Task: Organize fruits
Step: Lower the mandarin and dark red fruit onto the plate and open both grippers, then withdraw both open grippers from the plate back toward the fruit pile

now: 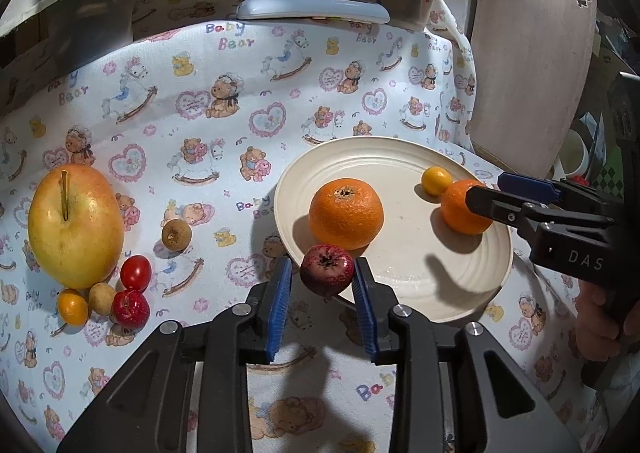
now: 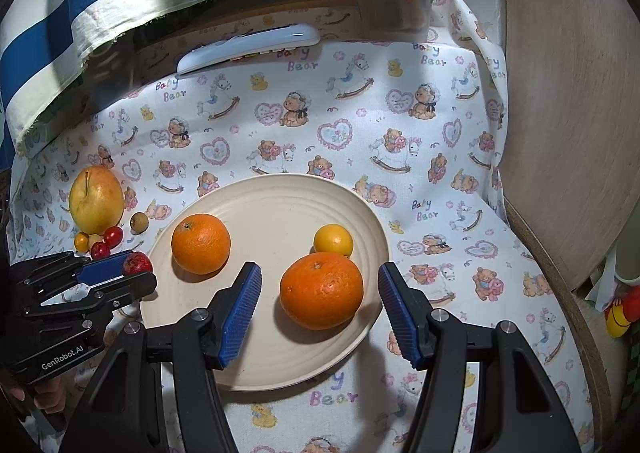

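Fruit count: eleven pieces, one plate, two grippers

Two oranges [image 2: 201,243] [image 2: 321,290] and one small yellow fruit [image 2: 333,240] lie on the single cream plate [image 2: 280,369]; one dark red speckled fruit [image 1: 327,270] sits at its near left rim. Far left on the cloth: one apple [image 1: 75,225], two brown round fruits [image 1: 176,234] [image 1: 101,298], one cherry tomato [image 1: 136,273], one red speckled fruit [image 1: 130,309], one orange-yellow small fruit [image 1: 72,307]. One white remote [image 1: 312,8] lies far back.
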Demonstrator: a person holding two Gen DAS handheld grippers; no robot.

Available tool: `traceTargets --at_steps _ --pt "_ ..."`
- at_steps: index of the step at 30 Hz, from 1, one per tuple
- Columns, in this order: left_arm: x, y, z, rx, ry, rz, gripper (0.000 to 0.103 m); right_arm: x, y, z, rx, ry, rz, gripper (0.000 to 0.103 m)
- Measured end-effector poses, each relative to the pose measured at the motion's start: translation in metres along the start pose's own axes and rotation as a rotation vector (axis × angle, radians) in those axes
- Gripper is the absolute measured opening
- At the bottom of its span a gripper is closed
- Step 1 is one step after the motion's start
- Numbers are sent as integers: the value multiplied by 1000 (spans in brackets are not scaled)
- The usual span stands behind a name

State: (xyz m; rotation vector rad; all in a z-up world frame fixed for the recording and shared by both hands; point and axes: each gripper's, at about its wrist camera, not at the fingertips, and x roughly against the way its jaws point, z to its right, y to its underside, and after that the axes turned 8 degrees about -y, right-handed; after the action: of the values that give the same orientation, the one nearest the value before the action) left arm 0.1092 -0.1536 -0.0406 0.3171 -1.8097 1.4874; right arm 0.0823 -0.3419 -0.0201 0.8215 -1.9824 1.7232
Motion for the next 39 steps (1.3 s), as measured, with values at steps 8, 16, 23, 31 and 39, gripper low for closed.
traceTargets --at_steps 8,16,23,31,39 --pt "4 -1 -3 12 -11 22 47 -2 3 -2 4 -15 -2 64" --pt "22 -7 -19 76 -54 82 78 9 1 -2 1 -40 56 76" --pt "62 -5 -37 98 -101 199 96 22 1 -10 41 -61 123 77" --pt "110 2 -67 125 -202 292 102 31 4 -19 68 -26 195 77" --pt "133 16 -87 112 -288 338 102 51 -2 -30 77 -18 252 84"
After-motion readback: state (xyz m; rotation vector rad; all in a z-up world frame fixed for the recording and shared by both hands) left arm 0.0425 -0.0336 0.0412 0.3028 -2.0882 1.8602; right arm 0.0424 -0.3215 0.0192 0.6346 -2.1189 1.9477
